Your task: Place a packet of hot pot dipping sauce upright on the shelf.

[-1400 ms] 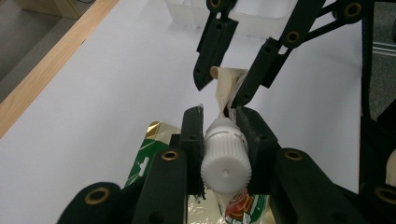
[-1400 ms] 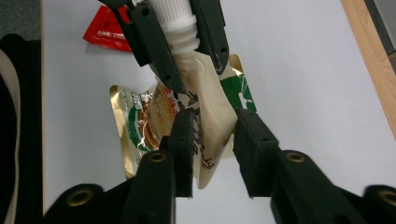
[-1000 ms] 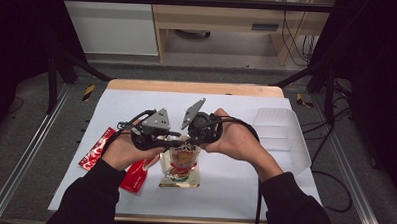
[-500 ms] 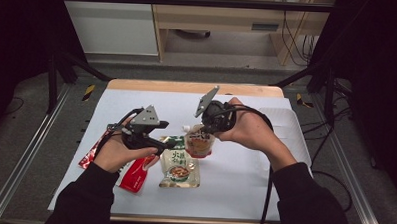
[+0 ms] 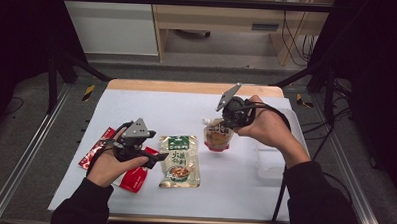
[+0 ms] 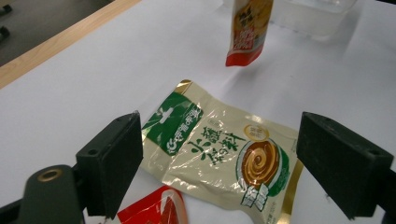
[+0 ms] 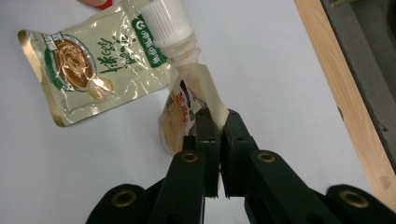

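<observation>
Your right gripper (image 5: 221, 124) holds the small orange spout pouch with a white screw cap (image 5: 218, 136) — its jaws are clamped together on the pouch's upper edge, just beside the cap. In the right gripper view you see the thin white seam pinched between the two black jaws, and the pouch (image 7: 180, 116) hangs below them, lifted off the white table sheet (image 5: 186, 109). In the high view this pouch is at about 2 o'clock from the centre of the sheet, near the clear plastic tray (image 5: 275, 162) at 3 o'clock.

Your left gripper (image 5: 157, 158) has just been opening; its jaws now stand wide apart and nothing is pressed between them. In the left gripper view the flat cream-and-green foil sachet with a brown swirl picture (image 6: 219, 154) lies on the sheet ahead of the open jaws, not touched by them. This sachet is near the centre of the sheet, a little toward 6 o'clock.

The red foil packets (image 5: 131, 177) lie under your left hand (image 5: 112, 166) at about 8 o'clock — one corner of a packet touches the cream sachet's edge.
</observation>
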The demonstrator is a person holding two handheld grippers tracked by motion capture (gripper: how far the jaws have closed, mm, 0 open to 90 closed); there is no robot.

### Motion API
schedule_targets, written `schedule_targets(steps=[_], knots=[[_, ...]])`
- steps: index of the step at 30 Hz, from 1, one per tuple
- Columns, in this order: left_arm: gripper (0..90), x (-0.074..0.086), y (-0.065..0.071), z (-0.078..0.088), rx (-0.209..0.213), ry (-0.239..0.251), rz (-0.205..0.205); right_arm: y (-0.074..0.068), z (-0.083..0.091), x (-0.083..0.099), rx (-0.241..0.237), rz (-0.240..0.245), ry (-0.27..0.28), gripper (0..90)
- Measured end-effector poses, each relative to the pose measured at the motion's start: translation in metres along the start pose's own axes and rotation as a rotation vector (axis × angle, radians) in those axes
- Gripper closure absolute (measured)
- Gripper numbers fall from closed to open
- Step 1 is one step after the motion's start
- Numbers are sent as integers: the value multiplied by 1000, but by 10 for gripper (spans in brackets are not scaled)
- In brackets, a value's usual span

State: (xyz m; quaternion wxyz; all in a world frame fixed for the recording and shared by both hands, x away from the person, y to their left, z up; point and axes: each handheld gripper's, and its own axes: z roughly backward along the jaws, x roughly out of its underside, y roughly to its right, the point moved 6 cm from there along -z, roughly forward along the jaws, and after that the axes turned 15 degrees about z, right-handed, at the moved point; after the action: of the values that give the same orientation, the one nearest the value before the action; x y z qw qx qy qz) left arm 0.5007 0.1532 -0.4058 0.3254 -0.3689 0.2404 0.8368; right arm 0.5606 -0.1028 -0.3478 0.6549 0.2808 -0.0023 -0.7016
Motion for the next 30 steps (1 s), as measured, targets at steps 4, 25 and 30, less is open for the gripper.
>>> schedule_targets(steps=[4, 25, 30], knots=[[130, 7, -3, 2, -14, 9, 12, 4, 4, 6, 7, -14, 10, 878], [121, 43, -37, 12, -112, 54, 71, 37, 54, 32, 122, -44, 35, 878], [121, 52, -43, 18, -140, 55, 87, 45, 67, 41, 148, -57, 37, 878]])
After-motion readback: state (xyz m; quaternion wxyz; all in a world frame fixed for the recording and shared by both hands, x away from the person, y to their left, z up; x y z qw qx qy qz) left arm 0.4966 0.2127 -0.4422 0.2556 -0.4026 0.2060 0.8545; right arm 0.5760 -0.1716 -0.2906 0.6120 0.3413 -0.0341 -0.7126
